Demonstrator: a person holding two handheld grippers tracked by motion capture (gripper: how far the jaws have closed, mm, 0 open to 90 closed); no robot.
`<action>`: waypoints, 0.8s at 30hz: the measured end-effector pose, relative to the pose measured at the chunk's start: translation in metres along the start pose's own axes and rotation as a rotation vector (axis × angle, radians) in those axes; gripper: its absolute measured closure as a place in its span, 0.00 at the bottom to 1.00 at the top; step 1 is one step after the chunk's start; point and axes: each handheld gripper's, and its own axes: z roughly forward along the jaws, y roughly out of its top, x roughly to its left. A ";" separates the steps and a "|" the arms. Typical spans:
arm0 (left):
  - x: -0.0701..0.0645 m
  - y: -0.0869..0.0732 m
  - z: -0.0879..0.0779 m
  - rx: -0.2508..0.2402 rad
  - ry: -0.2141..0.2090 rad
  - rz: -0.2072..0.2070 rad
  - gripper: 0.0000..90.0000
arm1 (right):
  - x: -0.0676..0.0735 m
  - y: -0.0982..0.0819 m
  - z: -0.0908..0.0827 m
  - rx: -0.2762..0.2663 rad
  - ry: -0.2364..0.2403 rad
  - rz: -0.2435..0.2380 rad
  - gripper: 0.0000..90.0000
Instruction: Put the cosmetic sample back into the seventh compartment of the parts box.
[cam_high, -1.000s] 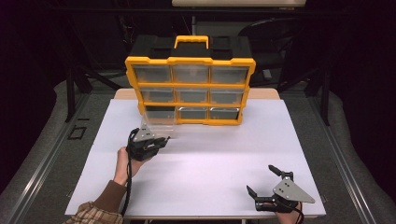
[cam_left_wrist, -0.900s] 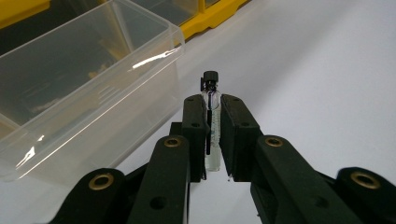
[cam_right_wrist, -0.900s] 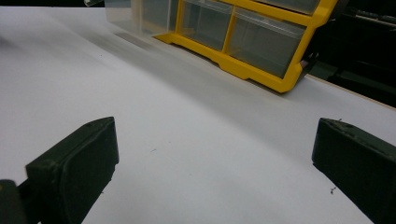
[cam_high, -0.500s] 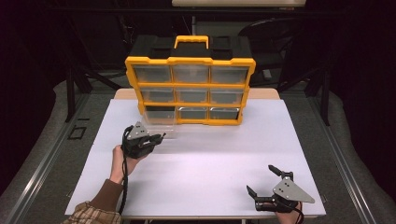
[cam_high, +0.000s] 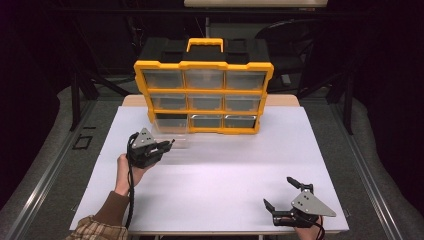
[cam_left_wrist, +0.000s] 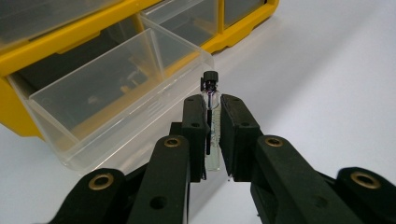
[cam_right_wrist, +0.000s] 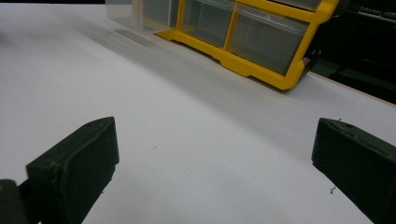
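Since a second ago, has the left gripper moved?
Yes, slightly. In the high view the left gripper has shifted up the picture, closer to the pulled-out clear drawer of the yellow organizer, holding the small vial.

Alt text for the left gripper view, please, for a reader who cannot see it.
The left gripper has its two black jaws closed on a small clear glass vial with a black cap, held upright. Just beyond it a clear plastic drawer stands pulled out of a yellow organiser cabinet on the white table.
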 end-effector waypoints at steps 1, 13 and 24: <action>0.000 0.000 0.000 0.000 0.000 0.000 0.90 | 0.000 0.000 0.000 -0.001 0.000 0.000 0.00; 0.006 0.006 -0.009 -0.032 0.020 -0.001 0.90 | 0.000 -0.001 0.001 0.005 0.004 0.003 0.00; 0.011 0.013 -0.019 -0.066 0.040 0.000 0.90 | -0.001 -0.001 0.001 0.009 0.001 -0.001 0.00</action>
